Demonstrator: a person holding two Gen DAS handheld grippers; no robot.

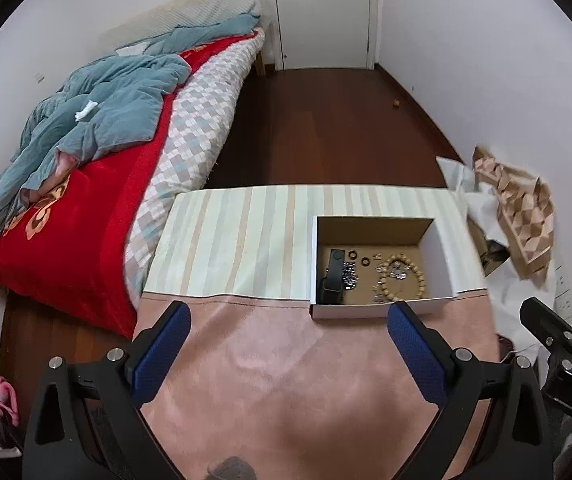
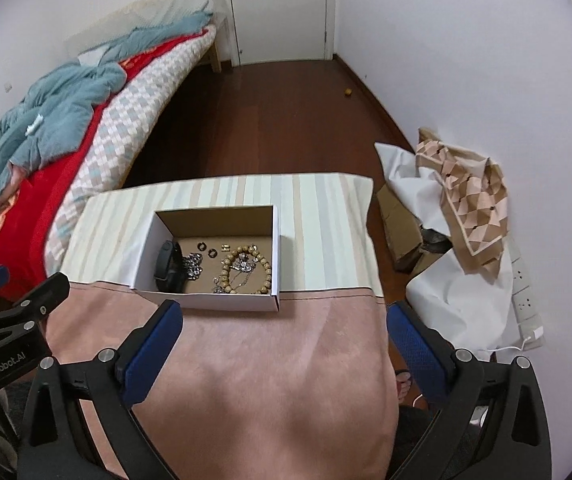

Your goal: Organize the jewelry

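A white cardboard box [image 1: 446,254] [image 2: 141,258] sits on the table where the striped cloth meets the pink cloth. Inside lie a black wristband [image 1: 332,276] [image 2: 167,266], a silver chain [image 1: 350,274] [image 2: 193,265], two dark rings [image 1: 358,258] [image 2: 207,249], a wooden bead bracelet [image 1: 420,276] [image 2: 266,270] and tangled silver pieces [image 2: 241,266]. My left gripper [image 1: 290,314] is open and empty over the pink cloth, just before the box. My right gripper [image 2: 286,314] is open and empty, near the box's front right corner.
The table carries a pink cloth [image 1: 286,380] [image 2: 245,360] in front and a striped cloth [image 1: 245,236] [image 2: 318,232] behind. A bed [image 1: 85,208] stands to the left. Bags, a patterned cloth [image 2: 466,200] and a cardboard box [image 2: 402,220] lie to the right by the wall.
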